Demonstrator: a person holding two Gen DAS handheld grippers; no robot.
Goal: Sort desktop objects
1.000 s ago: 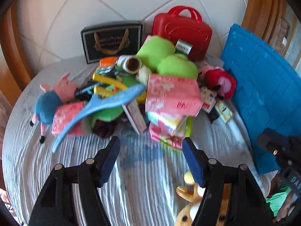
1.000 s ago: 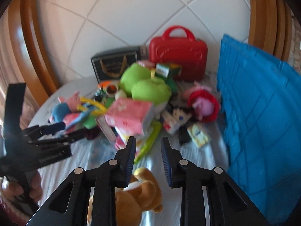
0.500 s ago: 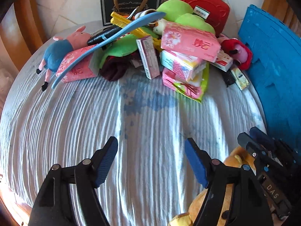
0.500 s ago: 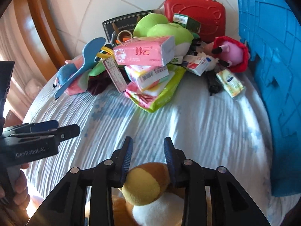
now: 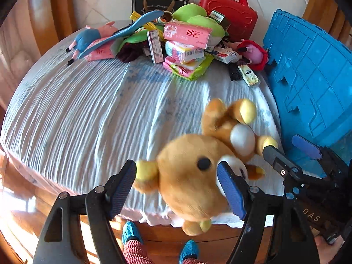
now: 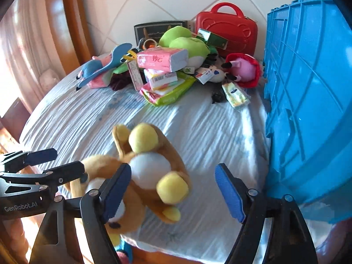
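A brown plush bear (image 5: 189, 176) with yellow ears and paws lies blurred at the table's front edge. My left gripper (image 5: 177, 187) stands over its head, which fills most of the gap. Those jaws are opening and I see no pad squeezing the plush. The right gripper (image 6: 172, 189) is also opening, its jaws wide around the bear's (image 6: 149, 167) belly and one yellow paw, with the right pad well clear. In the left wrist view the right gripper (image 5: 290, 151) sits beside the bear's paw. From the right wrist view the left gripper (image 6: 55, 162) shows at the bear's head.
A blue plastic crate (image 5: 308, 66) stands along the right side. A pile at the back holds pink tissue packs (image 5: 187, 34), a red case (image 5: 231, 11), a pig plush (image 5: 92, 37) and several small boxes. The striped cloth (image 5: 88, 110) covers the table. Feet in blue shoe covers (image 5: 132, 231) show below.
Both grippers drew back from the pile to the table's front edge. The right jaws, which pinched the bear, have spread wide. The bear's head now sits between the left jaws.
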